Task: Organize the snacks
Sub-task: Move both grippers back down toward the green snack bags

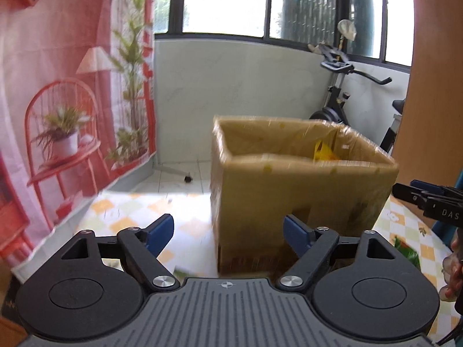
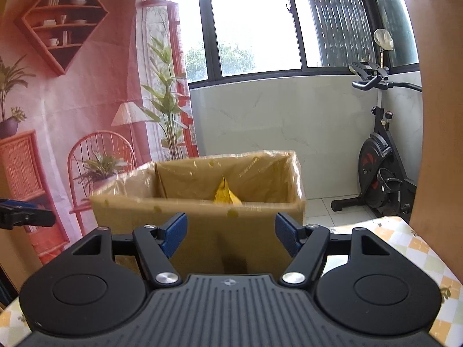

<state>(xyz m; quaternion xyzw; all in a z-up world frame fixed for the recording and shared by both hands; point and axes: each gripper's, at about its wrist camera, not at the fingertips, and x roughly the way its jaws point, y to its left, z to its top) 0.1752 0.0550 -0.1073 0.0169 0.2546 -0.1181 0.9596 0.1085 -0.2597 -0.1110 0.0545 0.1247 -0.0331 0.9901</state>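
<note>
The left hand-held gripper (image 1: 228,231) stands wide with nothing between its blue pads; the right hand-held gripper (image 2: 230,232) is also parted and empty. Both face one open cardboard box (image 2: 202,211) just ahead on the table (image 2: 416,248), which wears a checked yellow-and-white cloth. Inside the box shows one yellow snack bag (image 2: 225,195) — only its top. A green packet (image 1: 406,250) lies on the cloth to the box's right. The right tool's edge reads "DAS" in the left view. Beyond: tiled floor, an exercise bike (image 2: 379,179), dark-framed windows, a printed pink backdrop (image 2: 72,86).
</note>
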